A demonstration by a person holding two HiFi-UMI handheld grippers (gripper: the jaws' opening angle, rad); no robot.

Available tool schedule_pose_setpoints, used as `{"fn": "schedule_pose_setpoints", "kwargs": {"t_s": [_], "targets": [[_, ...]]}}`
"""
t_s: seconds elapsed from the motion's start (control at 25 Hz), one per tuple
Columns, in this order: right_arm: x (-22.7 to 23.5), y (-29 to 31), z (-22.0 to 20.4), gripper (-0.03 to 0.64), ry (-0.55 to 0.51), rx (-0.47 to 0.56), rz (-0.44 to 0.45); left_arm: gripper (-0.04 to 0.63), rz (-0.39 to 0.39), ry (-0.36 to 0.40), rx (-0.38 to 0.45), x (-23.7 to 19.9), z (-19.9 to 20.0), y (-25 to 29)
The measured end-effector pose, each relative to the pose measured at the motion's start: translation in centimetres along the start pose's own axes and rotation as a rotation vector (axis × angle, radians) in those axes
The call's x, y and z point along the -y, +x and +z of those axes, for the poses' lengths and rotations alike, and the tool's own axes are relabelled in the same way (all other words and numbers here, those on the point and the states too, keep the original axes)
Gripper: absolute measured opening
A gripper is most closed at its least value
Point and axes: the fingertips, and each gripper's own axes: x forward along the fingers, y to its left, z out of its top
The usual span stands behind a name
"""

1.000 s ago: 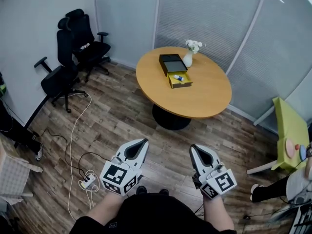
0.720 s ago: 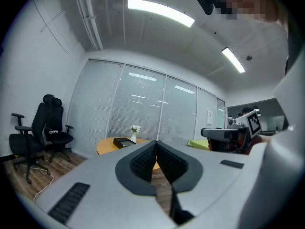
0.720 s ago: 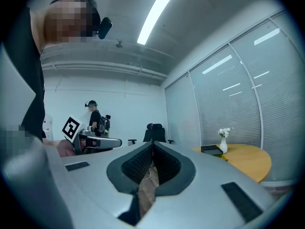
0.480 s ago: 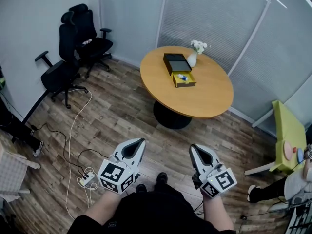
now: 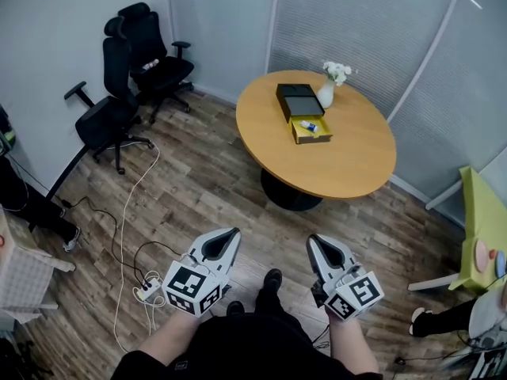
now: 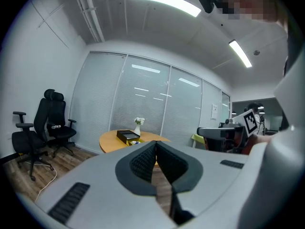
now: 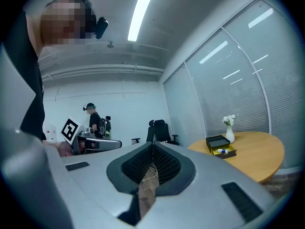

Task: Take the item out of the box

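Observation:
A black box point(image 5: 299, 100) lies open on the round wooden table point(image 5: 348, 165), far ahead of me. Against it sits its yellow tray point(image 5: 311, 131), holding a small white and blue item point(image 5: 309, 125). My left gripper point(image 5: 230, 233) and right gripper point(image 5: 314, 241) hover low over the floor, well short of the table, both shut with nothing between the fingers. From the left gripper point(image 6: 156, 143) view the box point(image 6: 127, 136) shows small and distant. The right gripper point(image 7: 152, 145) view has the box point(image 7: 217, 141) and yellow tray point(image 7: 225, 152) at the right.
A white vase with flowers point(image 5: 326, 93) stands beside the box. Two black office chairs point(image 5: 127, 77) stand at the left wall. A white cable and power strip point(image 5: 146, 293) lie on the wood floor by my left gripper. A green seat point(image 5: 485, 228) is at the right.
The table and chairs have drifted rightward and slightly down in the head view. Both grippers stay shut and level in front of the body.

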Motion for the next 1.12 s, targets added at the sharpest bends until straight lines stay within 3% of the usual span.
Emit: {"fn": "schedule_pose_setpoints", "kwargs": {"t_s": [0.28,0.56,0.8,1.12], "targets": [[8.0,2.8,-0.6,0.038,0.059,-0.026,-0.004,0.012,-0.009,0.011,-0.036,-1.3,0.9,8.1],[16.3,4.2,1.9,0.038,0.079,0.007,-0.002,0.012,-0.021,0.045,-0.028,-0.8,3.8,16.1],[20.9,4.5,2.9,0.038,0.083,0.019,0.015,0.012,-0.003,0.077,0.001,-0.5,6.2,20.2],[24.3,6.1,2.1,0.038,0.123,-0.009,0.009,0.012,-0.005,0.051,-0.007,-1.8,6.0,23.8]]}}
